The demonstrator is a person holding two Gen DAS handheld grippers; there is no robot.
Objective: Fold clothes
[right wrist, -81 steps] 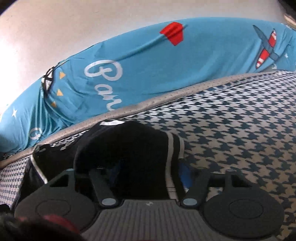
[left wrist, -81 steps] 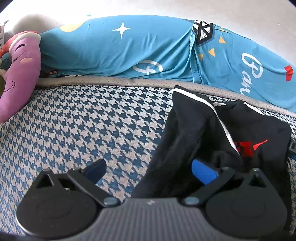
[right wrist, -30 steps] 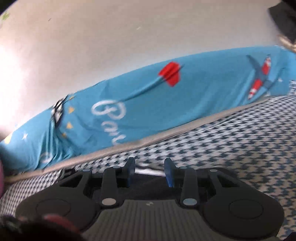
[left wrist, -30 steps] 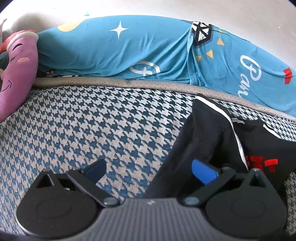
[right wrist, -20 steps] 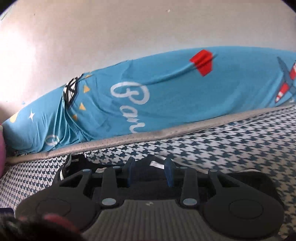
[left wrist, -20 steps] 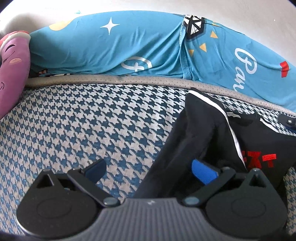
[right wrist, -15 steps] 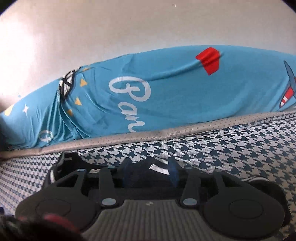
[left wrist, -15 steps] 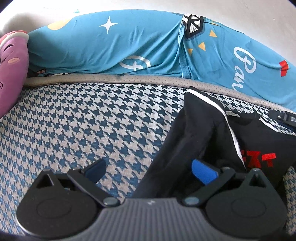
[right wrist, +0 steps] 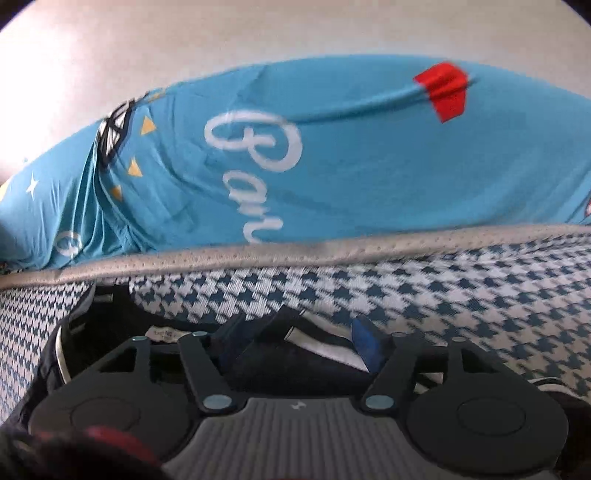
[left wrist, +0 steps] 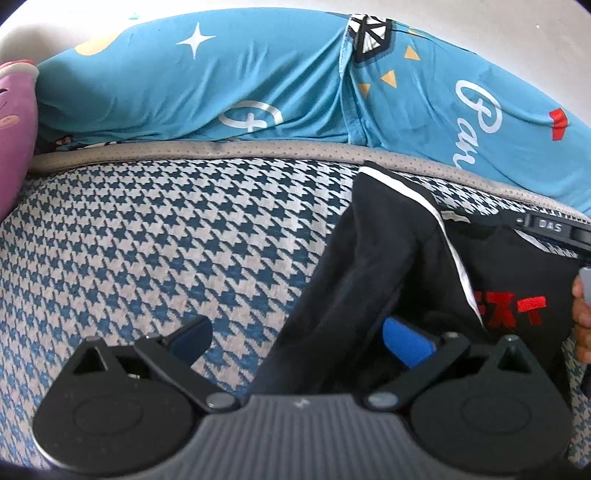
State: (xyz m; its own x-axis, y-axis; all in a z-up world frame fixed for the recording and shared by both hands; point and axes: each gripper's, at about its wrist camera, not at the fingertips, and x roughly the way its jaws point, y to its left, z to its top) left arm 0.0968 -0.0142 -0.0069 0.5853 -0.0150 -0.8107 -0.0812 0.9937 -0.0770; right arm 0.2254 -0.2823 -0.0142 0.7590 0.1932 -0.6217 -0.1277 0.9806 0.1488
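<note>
Garment: a black garment of soft matte cloth, bunched into thick folds, with a thin white stripe along 1 edge and red block lettering on its front; it lies on the right part of the surface in the left wrist view, near the grey border.
Garment in right view: the same black cloth with a white stripe sits right under the tool; a small white label shows at its left.
Left gripper: the left gripper has its 2 blue-padded fingers spread wide; a fold of the black cloth runs up between them, the right pad lies against the cloth, the left pad is over bare surface.
Right gripper: the right gripper has its fingers apart, low over the striped edge, nothing pinched; this view is a little blurred.
Surface: a woven houndstooth cover, dark blue on pale grey, coarse in weave, edged by a dotted grey border strip.
Behind: a long, rounded blue pillow, smooth and creased, printed with a white star, white script, orange triangles and a red patch.
Room: a plain pale wall above the pillow.
Others: a purple plush toy at the far left edge; a hand at the right edge beside the lettering.
</note>
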